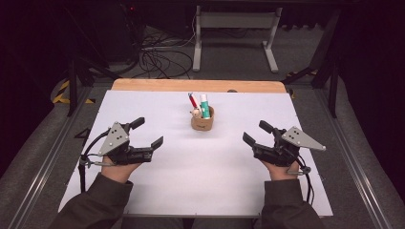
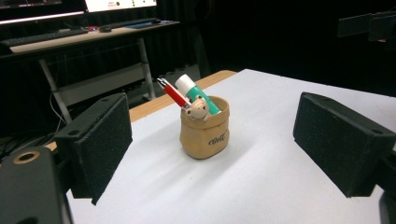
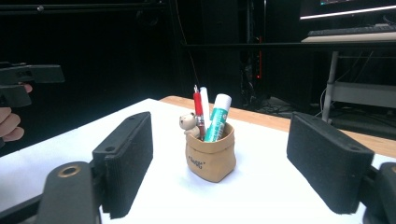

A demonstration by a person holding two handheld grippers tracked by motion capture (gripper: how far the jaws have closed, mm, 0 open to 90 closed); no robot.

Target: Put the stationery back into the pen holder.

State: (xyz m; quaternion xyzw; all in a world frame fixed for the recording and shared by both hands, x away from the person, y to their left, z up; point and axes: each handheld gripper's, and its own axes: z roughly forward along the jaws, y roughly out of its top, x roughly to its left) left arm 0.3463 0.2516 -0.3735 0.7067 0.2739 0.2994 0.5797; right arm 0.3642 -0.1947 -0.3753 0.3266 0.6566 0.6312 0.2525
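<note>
A small tan pouch-shaped holder (image 1: 202,122) stands upright at the middle back of the white sheet (image 1: 200,162). In it are a red pen (image 1: 193,101), a white-capped green tube (image 1: 205,106) and a little bear-head figure (image 1: 196,113). The holder (image 2: 205,133) sits ahead of my left gripper (image 2: 210,140), and the holder (image 3: 210,156) also faces my right gripper (image 3: 219,163). My left gripper (image 1: 147,131) hovers at the left and my right gripper (image 1: 257,132) at the right, both open with nothing between the jaws, both well short of the holder.
A wooden table edge (image 1: 198,85) runs behind the white sheet. Beyond it are floor cables (image 1: 160,57) and a grey desk frame (image 1: 236,33). Metal rails (image 1: 45,157) flank the table. Dark sleeves (image 1: 98,205) come in from the bottom.
</note>
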